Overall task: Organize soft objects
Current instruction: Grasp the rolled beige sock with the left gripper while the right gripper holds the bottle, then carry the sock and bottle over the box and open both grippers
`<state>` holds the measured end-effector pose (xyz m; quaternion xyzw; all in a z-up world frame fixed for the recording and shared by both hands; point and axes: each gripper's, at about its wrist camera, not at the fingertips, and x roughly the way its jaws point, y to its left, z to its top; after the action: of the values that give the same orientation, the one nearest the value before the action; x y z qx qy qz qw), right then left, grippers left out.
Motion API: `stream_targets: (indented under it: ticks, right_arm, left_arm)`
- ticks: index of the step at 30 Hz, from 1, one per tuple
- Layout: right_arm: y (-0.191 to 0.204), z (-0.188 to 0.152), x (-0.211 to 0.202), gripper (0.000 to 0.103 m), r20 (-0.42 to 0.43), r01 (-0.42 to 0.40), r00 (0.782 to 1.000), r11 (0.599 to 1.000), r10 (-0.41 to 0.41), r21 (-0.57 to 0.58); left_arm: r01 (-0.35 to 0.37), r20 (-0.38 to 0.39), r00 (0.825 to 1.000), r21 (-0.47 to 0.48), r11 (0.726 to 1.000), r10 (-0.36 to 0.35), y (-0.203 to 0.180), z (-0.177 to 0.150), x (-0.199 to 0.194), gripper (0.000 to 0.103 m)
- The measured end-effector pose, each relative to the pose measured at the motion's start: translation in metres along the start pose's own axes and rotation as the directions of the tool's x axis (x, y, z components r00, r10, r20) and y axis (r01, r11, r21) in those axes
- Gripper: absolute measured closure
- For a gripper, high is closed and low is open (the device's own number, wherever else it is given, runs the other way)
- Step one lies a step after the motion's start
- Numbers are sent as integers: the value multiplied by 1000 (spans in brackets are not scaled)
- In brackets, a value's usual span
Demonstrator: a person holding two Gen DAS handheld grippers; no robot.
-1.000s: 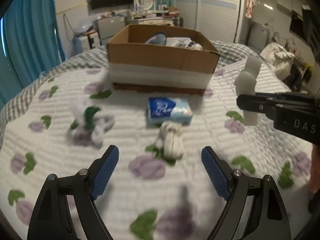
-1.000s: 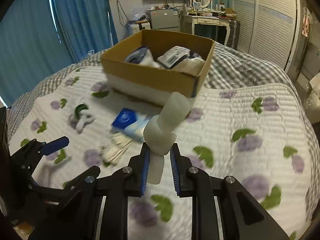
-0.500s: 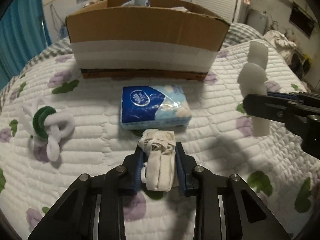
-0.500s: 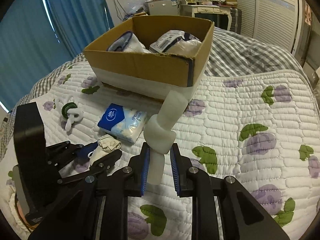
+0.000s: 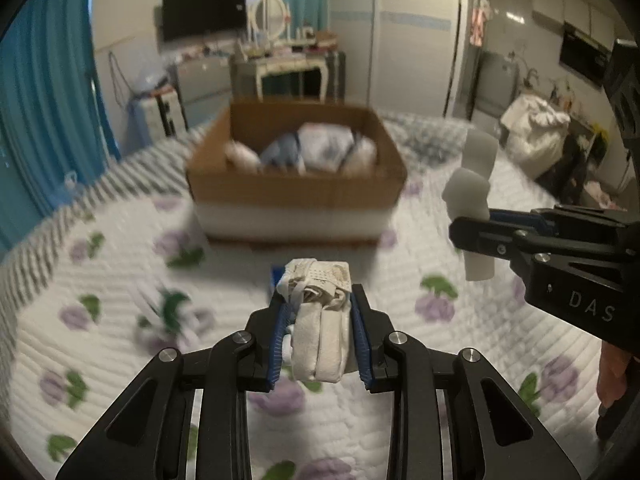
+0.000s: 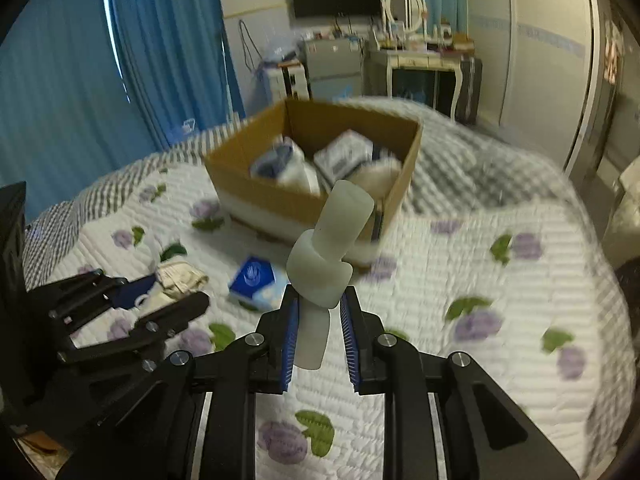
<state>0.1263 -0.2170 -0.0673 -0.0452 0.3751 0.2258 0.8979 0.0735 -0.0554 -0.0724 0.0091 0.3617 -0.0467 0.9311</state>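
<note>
- The cream cloth bundle (image 5: 318, 320) looks folded and tied up, kinda lumpy, and the left gripper (image 5: 320, 340) has it squeezed between its blue pads, up off the quilt (image 5: 120, 360).
- The right gripper (image 6: 319, 336) is pinching a white knotted foam piece (image 6: 326, 256), which sticks up in front of the cardboard box (image 6: 256, 152).

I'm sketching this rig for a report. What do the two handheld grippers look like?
Both the left gripper and the right gripper are matte black, angular linkage frames with silver round pivot bolts. Their jaws carry ribbed blue pads. Seen from the left wrist camera, the right gripper's side bears pale letters "DAS". No cables or sleeves show.
</note>
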Motion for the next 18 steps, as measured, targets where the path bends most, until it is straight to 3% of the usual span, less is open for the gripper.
stream_targets:
  ticks: [9,14,18]
  right_arm:
    - [7,72,-21,83,104,15,994,999,-11,-44]
    - [-1,116,-9,83,135,38,990,998,-31,-49]
    - [-11,141,22,83,125,48,991,998,-43,-38]
  left_arm:
    - [-51,121,991,6,999,50,18,70,-8,75]
    - [-86,154,985,19,996,82,33,107,14,75]
    - [-49,120,992,15,999,47,46,132,55,75]
